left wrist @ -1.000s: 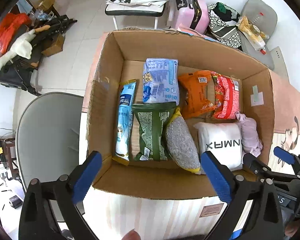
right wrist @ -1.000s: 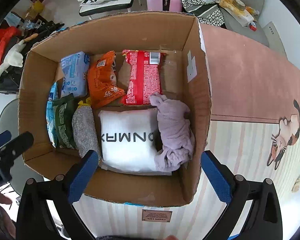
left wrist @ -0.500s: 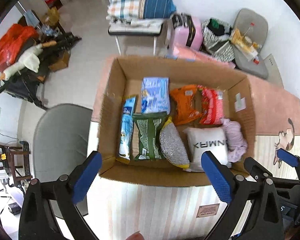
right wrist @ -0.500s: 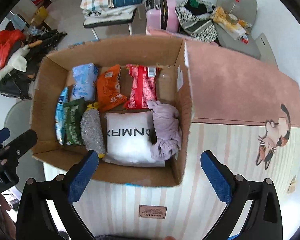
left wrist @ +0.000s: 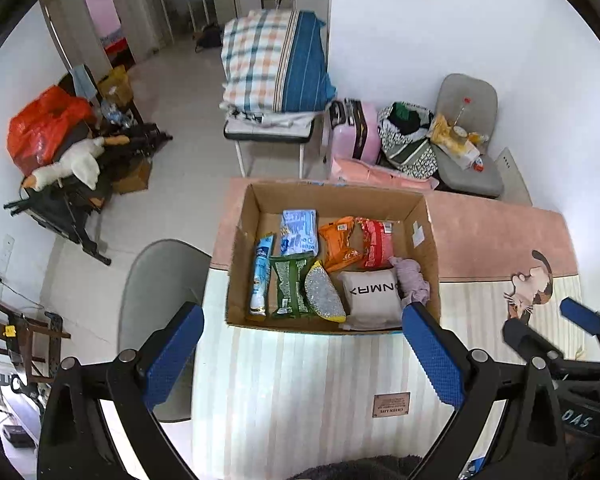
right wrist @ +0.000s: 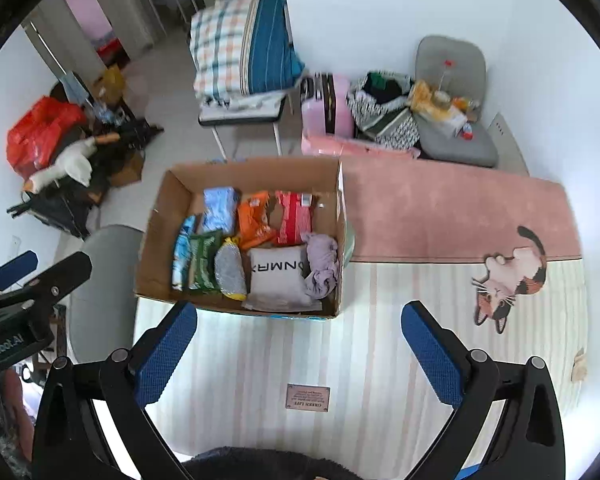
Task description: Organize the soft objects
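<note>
Nearest the viewer, both tools have pulled back and up from the box over the last second, so it now looks small and far where it filled the view before; the left tool (left wrist: 300, 344) has its blue pads spread wide with nothing between them, and the right tool (right wrist: 298, 342) is likewise wide and empty; under them lies the striped mat covering the bench (right wrist: 284, 356), bare of loose items on the near side; beyond that sits the open cardboard box (left wrist: 332, 326) on the bench, toward its left end, and the soft objects lie packed inside in two rows; in the near row are a blue stick pack (left wrist: 260, 276), a green pouch (left wrist: 290, 284), a grey and yellow sponge (left wrist: 323, 296), a white pillow (left wrist: 374, 294) and a crumpled lilac cloth (left wrist: 412, 284) against the right wall; in the far row are a pale blue packet (left wrist: 299, 232), an orange packet (left wrist: 338, 242) and a red packet (left wrist: 376, 242); nothing soft shows left out on the mat; this retreat with empty tools suggests the sorting is finished or very nearly so; farther off, a chair holds folded plaid bedding (left wrist: 276, 68) by the wall.
</note>
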Action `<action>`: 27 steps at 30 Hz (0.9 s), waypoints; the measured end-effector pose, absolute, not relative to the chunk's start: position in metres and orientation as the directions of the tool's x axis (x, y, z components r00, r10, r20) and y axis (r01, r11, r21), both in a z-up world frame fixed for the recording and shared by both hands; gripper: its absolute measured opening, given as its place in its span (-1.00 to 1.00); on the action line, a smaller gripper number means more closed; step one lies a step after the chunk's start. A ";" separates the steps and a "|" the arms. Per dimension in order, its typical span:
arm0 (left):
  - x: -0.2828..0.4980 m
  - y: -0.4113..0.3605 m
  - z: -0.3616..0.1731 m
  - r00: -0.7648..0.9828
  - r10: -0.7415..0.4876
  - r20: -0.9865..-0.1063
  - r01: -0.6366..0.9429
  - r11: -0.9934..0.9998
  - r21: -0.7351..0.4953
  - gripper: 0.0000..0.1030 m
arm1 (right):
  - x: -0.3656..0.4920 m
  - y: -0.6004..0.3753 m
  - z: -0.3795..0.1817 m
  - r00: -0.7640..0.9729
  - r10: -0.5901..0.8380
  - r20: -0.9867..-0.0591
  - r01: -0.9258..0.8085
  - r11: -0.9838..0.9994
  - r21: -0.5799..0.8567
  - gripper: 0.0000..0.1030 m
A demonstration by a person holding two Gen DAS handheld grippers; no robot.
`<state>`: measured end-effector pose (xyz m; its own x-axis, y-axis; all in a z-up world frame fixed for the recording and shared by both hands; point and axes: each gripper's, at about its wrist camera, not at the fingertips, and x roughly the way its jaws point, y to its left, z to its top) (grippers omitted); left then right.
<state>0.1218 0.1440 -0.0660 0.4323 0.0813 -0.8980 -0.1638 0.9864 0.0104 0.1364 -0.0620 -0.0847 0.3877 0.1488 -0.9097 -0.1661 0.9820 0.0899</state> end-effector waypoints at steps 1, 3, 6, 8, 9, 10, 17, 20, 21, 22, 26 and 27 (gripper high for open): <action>0.118 0.143 -0.062 0.436 0.083 -0.896 -0.162 0.987 0.013 0.97 | 0.131 -0.062 -0.077 0.402 0.146 -0.904 -0.167 0.982 0.084 1.00; 0.106 0.140 -0.049 0.457 0.084 -0.886 -0.165 0.986 0.008 0.97 | 0.119 -0.064 -0.061 0.429 0.144 -0.892 -0.173 0.982 0.076 1.00; 0.088 0.138 -0.031 0.493 0.097 -0.864 -0.176 0.984 0.010 0.97 | 0.101 -0.065 -0.040 0.458 0.141 -0.878 -0.190 0.980 0.058 1.00; 0.079 0.138 -0.022 0.515 0.113 -0.850 -0.185 0.983 0.019 0.97 | 0.089 -0.065 -0.027 0.483 0.137 -0.865 -0.197 0.979 0.045 1.00; 0.075 0.138 -0.019 0.521 0.113 -0.846 -0.186 0.982 0.017 0.97 | 0.083 -0.066 -0.018 0.498 0.133 -0.857 -0.201 0.979 0.035 1.00; 0.071 0.138 -0.015 0.529 0.109 -0.841 -0.187 0.982 0.010 0.97 | 0.078 -0.066 -0.012 0.510 0.133 -0.850 -0.203 0.979 0.031 1.00; 0.055 0.135 -0.001 0.563 0.122 -0.817 -0.193 0.981 0.013 0.97 | 0.056 -0.070 0.013 0.550 0.128 -0.825 -0.212 0.977 0.010 1.00; 0.053 0.133 -0.002 0.570 0.127 -0.812 -0.190 0.982 0.020 0.97 | 0.055 -0.071 0.016 0.569 0.105 -0.816 -0.197 0.980 -0.011 1.00; 0.053 0.132 -0.002 0.572 0.132 -0.810 -0.191 0.981 0.025 0.97 | 0.056 -0.072 0.015 0.574 0.091 -0.813 -0.187 0.982 -0.022 1.00; 0.053 0.131 -0.003 0.575 0.139 -0.806 -0.194 0.981 0.031 0.97 | 0.058 -0.072 0.013 0.578 0.085 -0.811 -0.181 0.983 -0.026 1.00; 0.056 0.132 -0.009 0.576 0.145 -0.805 -0.203 0.979 0.031 0.97 | 0.065 -0.075 0.006 0.582 0.063 -0.811 -0.155 0.987 -0.035 1.00; 0.057 0.133 -0.011 0.572 0.148 -0.806 -0.206 0.978 0.034 0.97 | 0.067 -0.076 0.004 0.581 0.059 -0.811 -0.151 0.988 -0.036 1.00</action>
